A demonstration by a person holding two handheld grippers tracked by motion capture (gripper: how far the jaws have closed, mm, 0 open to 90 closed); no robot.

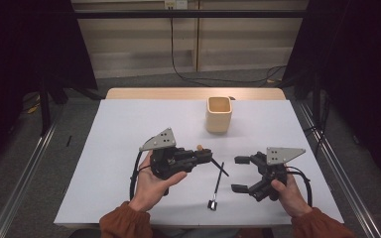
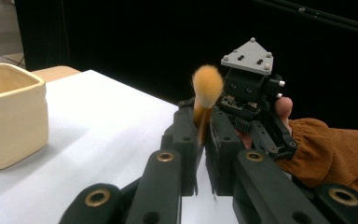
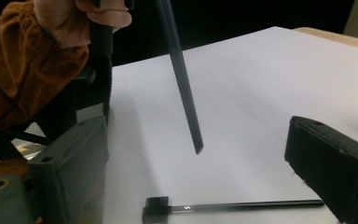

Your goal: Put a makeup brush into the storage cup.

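My left gripper [image 1: 206, 154] [image 2: 203, 116] is shut on a makeup brush [image 2: 207, 86] with an orange bristle head. Its thin black handle [image 1: 219, 167] [image 3: 184, 88] slants down past the jaws and ends in the air above the table. A second, small black brush [image 1: 216, 191] [image 3: 233, 204] with a comb-like head lies flat on the white table [image 1: 129, 129], between the two hands. My right gripper [image 1: 238, 174] [image 3: 196, 133] stands open just to the right of both brushes. Its jaws are wide apart and nothing is pressed between them; the hanging handle's tip floats between them in the right gripper view.
A beige square cup [image 1: 219, 114] [image 2: 9, 116] stands upright at the far middle of the table. Bare white surface lies to the left and right of it. Black curtains and metal rails flank the table.
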